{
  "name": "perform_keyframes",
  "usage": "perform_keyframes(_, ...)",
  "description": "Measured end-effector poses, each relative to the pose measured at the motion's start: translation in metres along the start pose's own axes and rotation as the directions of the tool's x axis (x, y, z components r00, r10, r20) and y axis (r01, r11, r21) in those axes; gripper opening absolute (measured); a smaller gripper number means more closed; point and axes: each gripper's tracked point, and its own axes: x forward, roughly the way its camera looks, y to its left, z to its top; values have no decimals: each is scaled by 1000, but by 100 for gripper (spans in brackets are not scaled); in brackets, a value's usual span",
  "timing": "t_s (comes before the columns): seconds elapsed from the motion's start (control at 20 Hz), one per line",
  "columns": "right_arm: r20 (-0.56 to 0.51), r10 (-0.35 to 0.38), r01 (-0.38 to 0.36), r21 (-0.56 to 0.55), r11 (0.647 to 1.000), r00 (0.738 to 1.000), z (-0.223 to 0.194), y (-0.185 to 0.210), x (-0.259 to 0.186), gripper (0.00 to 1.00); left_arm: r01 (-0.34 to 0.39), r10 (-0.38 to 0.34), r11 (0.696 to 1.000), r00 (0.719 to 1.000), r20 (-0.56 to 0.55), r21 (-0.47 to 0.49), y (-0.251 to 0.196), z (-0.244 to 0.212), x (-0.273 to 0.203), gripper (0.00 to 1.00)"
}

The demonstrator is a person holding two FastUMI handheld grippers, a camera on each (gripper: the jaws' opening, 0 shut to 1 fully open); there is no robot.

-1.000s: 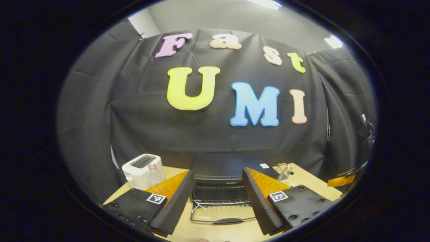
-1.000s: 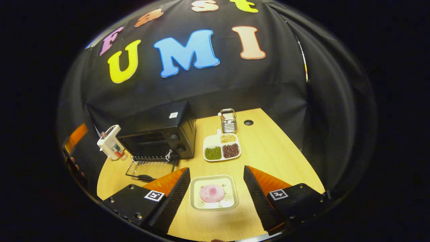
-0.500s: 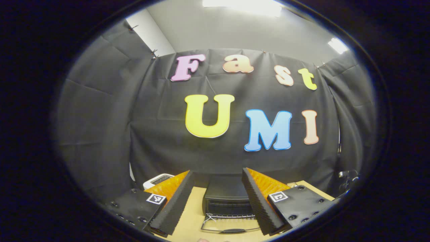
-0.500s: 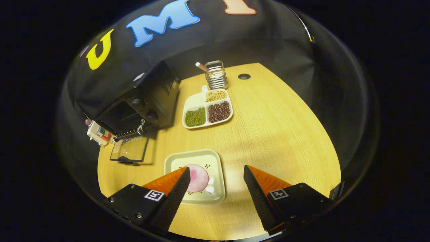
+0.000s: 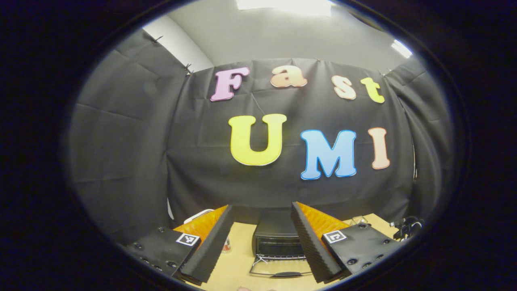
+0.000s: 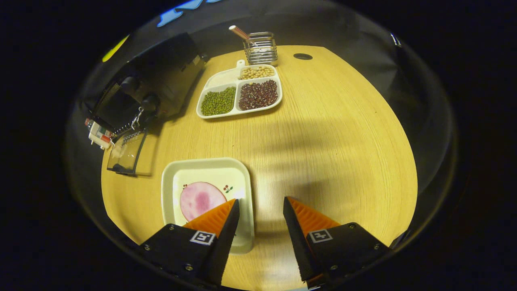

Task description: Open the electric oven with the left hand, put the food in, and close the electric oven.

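Pink round food slice on the square cream plate now lies under the lowered, open right hand-held gripper; black oven already open, ahead-left.

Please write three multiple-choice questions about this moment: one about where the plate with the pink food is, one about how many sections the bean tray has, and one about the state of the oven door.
1. Where does the plate with the pink food stand?
A. Inside the oven
B. On the table, by the right gripper
C. On top of the oven

2. How many sections of the bean tray hold beans?
A. One
B. Five
C. Three

3. How is the oven door?
A. Folded down open
B. Shut
C. Taken off

Answers: 1 B, the plate rests on the table, its near edge between the fingers of the right gripper. 2 C, green, dark red and pale beans lie apart. 3 A, the door lies flat before the oven.
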Motion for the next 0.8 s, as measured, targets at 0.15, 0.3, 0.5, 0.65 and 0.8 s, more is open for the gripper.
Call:
perform_keyframes(0.15,-28,-52,51,-52,997,998,0,-3,-3,65,-11,11,1000,1000,-15,-6,5,-6,-1,100)
perform_keyframes(0.3,-74,-67,65,-32,997,995,-1,6,3,17,-8,7,1000,1000,-29,-22,5,-10,1,100)
perform_keyframes(0.5,-141,18,-10,54,998,990,-4,16,2,3,11,-12,1000,999,-44,-27,2,-16,3,100)
perform_keyframes(0.65,-149,188,-143,267,953,971,-15,29,-6,3,13,-14,1000,999,-37,-18,7,-13,2,100)
perform_keyframes(0.8,-103,313,-243,424,872,944,-23,36,-22,3,7,-8,1000,999,-43,-28,13,-16,3,100)
